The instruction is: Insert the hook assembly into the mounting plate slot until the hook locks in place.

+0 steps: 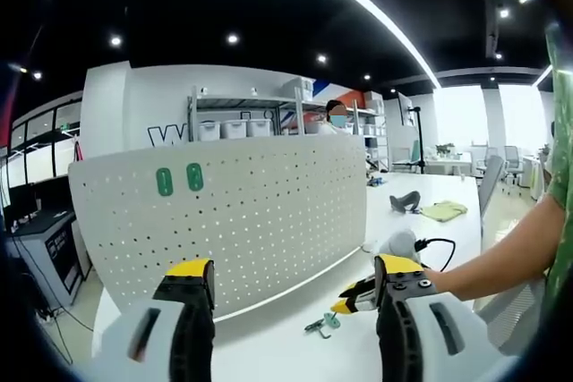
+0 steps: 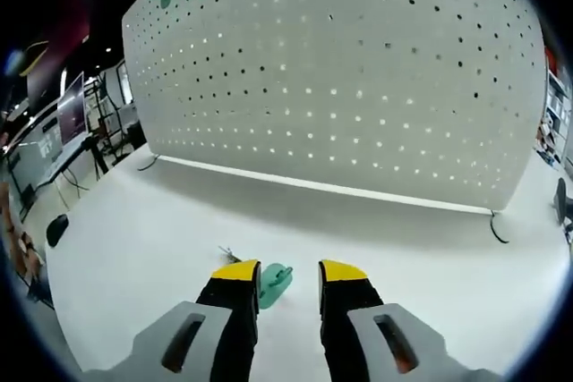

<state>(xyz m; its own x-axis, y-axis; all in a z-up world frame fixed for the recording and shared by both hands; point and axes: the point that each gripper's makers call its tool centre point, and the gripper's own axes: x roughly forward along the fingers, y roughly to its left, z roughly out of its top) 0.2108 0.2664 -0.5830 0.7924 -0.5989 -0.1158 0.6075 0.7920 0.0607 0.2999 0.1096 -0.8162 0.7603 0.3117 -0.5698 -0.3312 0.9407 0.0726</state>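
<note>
The large white perforated mounting plate (image 2: pixel 358 87) stands upright on the white table (image 2: pixel 134 248), spanning most of the right gripper view, with two green oval hook plates (image 1: pixel 179 179) already seated near its upper left corner.

The small teal-green plastic hook assembly (image 2: pixel 273 284) lies flat on the table in front of the plate, well short of it. In the right gripper view it sits just ahead of the right gripper (image 2: pixel 288 272), between the yellow-tipped jaws but hard against the left one. The jaws stand apart and clasp nothing. Its long axis appears to run obliquely toward the plate (judged from the visible part only).

In the left gripper view the same hook (image 1: pixel 324 322) lies near the right gripper's yellow tips (image 1: pixel 358 294), so the right hand is plainly the nearer. The left gripper (image 1: pixel 291 270) has its jaws spread wide and empty, held back from the plate.

Limitations: the hook's near end is cut off behind the right gripper's left jaw, its wire part is too small to make out, and which slot is intended cannot be told.
</note>
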